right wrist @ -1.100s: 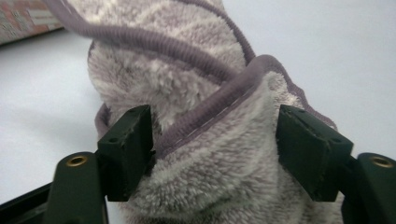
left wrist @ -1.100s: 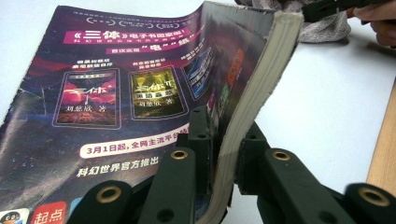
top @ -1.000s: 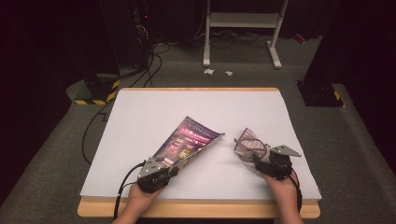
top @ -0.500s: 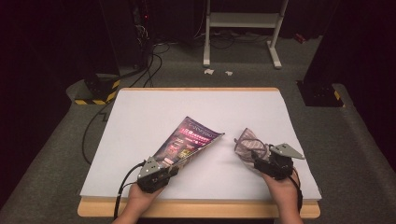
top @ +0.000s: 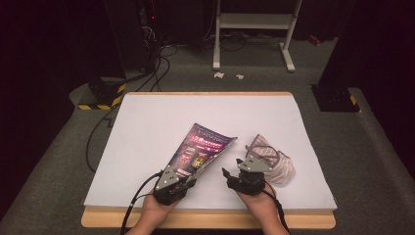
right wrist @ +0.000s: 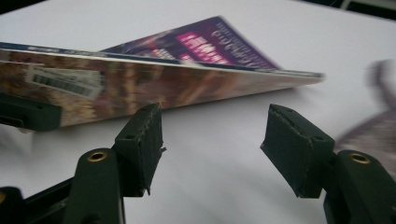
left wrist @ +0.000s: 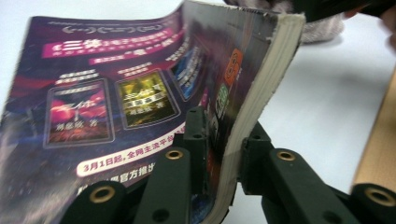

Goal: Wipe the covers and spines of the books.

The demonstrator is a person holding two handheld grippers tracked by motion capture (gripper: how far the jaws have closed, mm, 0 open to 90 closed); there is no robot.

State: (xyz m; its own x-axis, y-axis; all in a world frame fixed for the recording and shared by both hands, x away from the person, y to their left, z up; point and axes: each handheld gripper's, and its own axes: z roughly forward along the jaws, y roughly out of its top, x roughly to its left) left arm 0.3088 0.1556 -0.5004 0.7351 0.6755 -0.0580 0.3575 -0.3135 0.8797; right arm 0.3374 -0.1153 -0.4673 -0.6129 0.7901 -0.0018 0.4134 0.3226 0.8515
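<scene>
Gripping the magazine (top: 203, 149) at its near corner with the left gripper (top: 188, 177), jaws pinching the thick page block from both sides, cover against one pad and back pages against the other in the left gripper view (left wrist: 219, 154). Having just been easing those jaws a little wider, with the magazine between them and pressed. Reaching in from the near edge of the table (top: 147, 122), left hand (top: 156, 208) low and wrist roughly level, gripper aiming away and to the right.

Lying with its long axis on a diagonal, near-left to far-right, far end pointing toward the table's far right corner; cover facing up and curling, far part resting on the white surface, near corner lifted in the jaws.

Holding the right gripper (top: 230, 175) just right of the magazine's near end, right hand (top: 259, 196) coming in from the near edge, jaws aiming left toward the magazine's spine. Standing with jaws apart and nothing between them in the right gripper view (right wrist: 210, 140), having just been narrowing; spine edge of the magazine (right wrist: 154, 84) running across beyond the pads, not touching them.

Lying just right of the magazine and right beside the right gripper: a striped cloth pouch (top: 274, 164) on the table.
</scene>
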